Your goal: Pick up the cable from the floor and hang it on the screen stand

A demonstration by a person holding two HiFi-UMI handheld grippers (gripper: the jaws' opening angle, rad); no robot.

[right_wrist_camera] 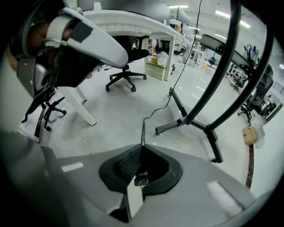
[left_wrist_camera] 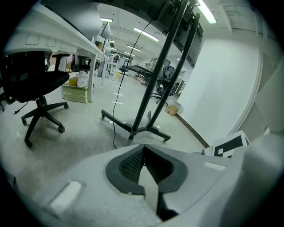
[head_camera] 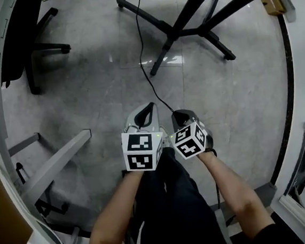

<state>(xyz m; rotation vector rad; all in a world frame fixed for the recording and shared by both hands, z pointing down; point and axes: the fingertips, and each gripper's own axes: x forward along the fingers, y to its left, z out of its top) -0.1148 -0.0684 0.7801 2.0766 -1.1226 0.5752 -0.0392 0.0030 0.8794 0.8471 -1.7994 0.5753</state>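
A thin black cable (head_camera: 144,60) runs over the grey floor from the screen stand (head_camera: 176,33) to my right gripper (head_camera: 174,114). The right gripper (right_wrist_camera: 142,148) is shut on the cable (right_wrist_camera: 143,128), which leaves its tips and snakes away toward the black stand legs (right_wrist_camera: 199,120). A small dark plug sits between its pads. My left gripper (head_camera: 150,107) is held just to the left, almost touching the right one. The left gripper (left_wrist_camera: 143,148) is shut with nothing seen between its jaws. Beyond it, the cable (left_wrist_camera: 114,126) hangs beside the stand's slanted poles (left_wrist_camera: 148,95).
A black office chair (head_camera: 32,44) stands at the far left on the floor. A grey desk leg (head_camera: 54,163) lies at the near left. The white wall and dark skirting (head_camera: 289,105) close off the right side, with a cardboard box (head_camera: 272,2) by it.
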